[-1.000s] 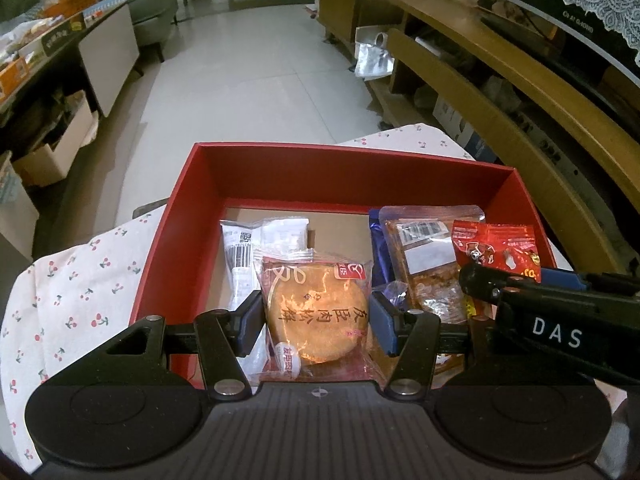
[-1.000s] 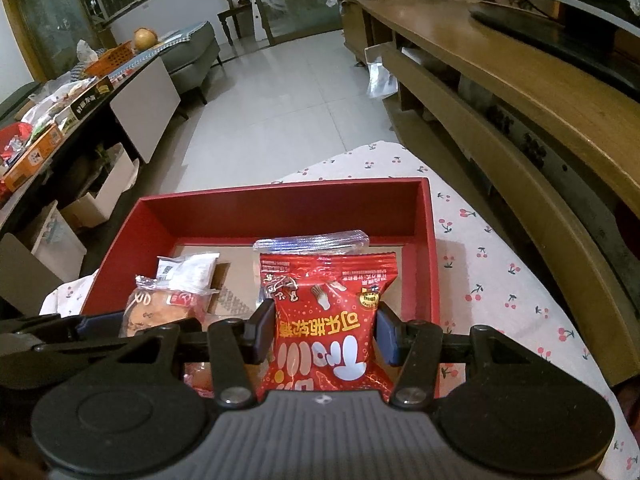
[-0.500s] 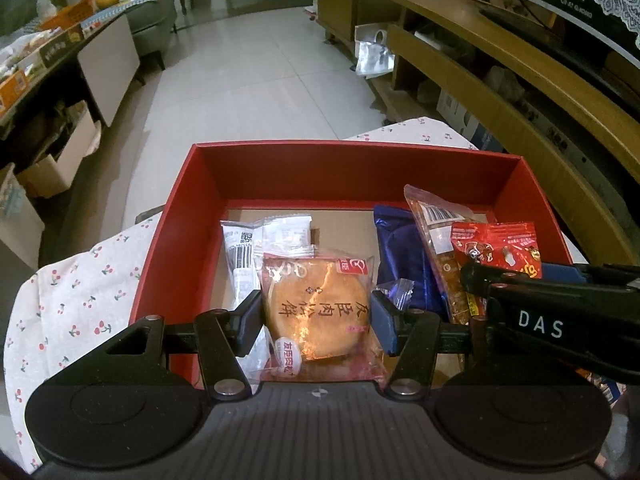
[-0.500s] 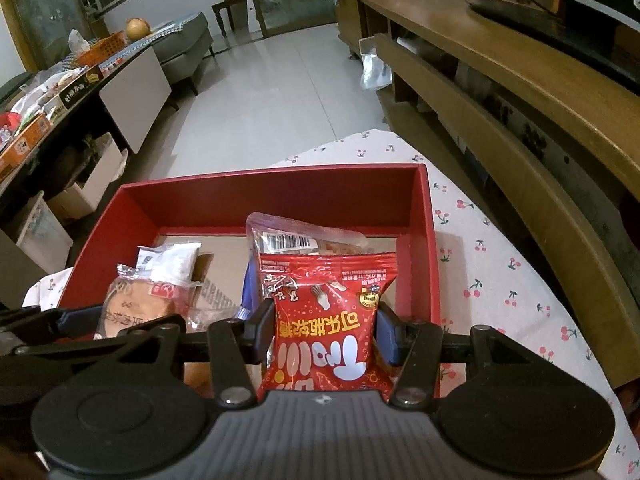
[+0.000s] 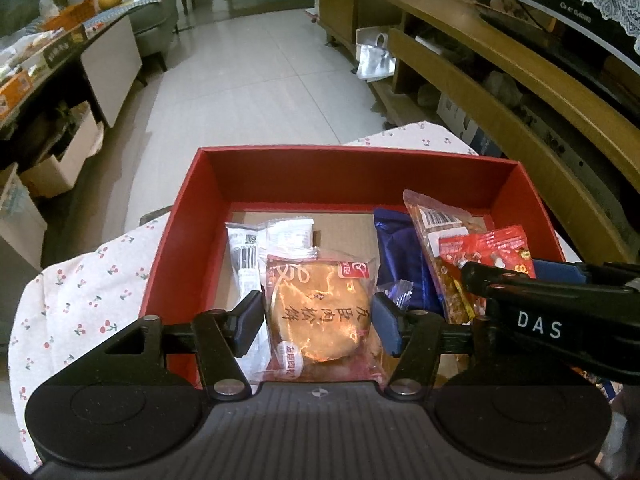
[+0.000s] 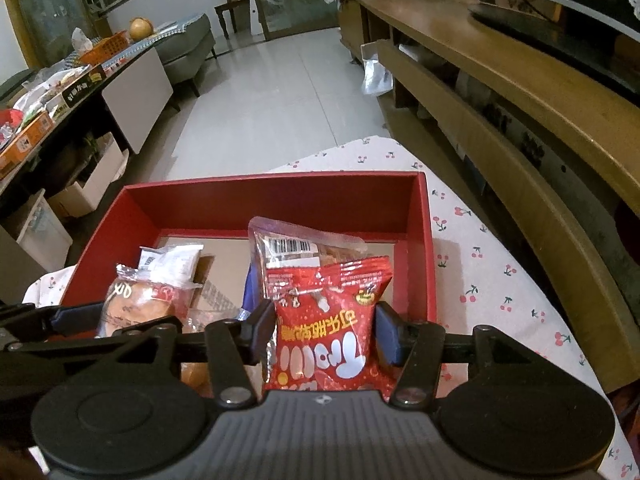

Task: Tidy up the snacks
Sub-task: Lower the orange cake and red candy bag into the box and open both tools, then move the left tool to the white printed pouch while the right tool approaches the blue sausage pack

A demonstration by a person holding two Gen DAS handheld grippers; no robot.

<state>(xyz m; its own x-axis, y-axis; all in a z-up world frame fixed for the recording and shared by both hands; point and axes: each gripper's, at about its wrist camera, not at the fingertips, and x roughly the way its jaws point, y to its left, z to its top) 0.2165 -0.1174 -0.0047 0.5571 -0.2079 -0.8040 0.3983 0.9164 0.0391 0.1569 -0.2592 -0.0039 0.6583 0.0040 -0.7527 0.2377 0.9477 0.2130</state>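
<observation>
**Op:** Over the red box w/ both grippers. Left gripper has its jaws narrowed onto the round pastry packet, pads pressing the wrapper on both sides. Right gripper is clamped the same way on the red candy bag, held upright above the box's right half.

**Sup:** Where's everything else sitting?

**Op:** On the box floor: white sachets at the left, a blue packet mid-right, and a clear bag w/ a barcode leaning behind the candy bag. Box rests on the cherry-print cloth. Whether the pastry packet's bottom edge touches the box floor or hangs just above it, I can't tell; the gripper body hides that part.

**Sup:** How do you expect these two to handle?

**Op:** Both look light. Pastry is prob. crumbly, so it's the fragile one. I'd grip at the wrapper's side margins, not squeeze across the cake itself. Film is glossy, so it could slip if the pinch is too soft. Candy bag looks puffy and soft w/ loose contents; it'll deform under the pads, and I'd judge a mid-body pinch as it is now safer than a grab at the crimped top seam, which could slide out.

**Sup:** Risk when setting down?

**Op:** Grippers are close together, side by side. The leaning clear bag could tip once the candy bag goes in beside it, imo.
</observation>
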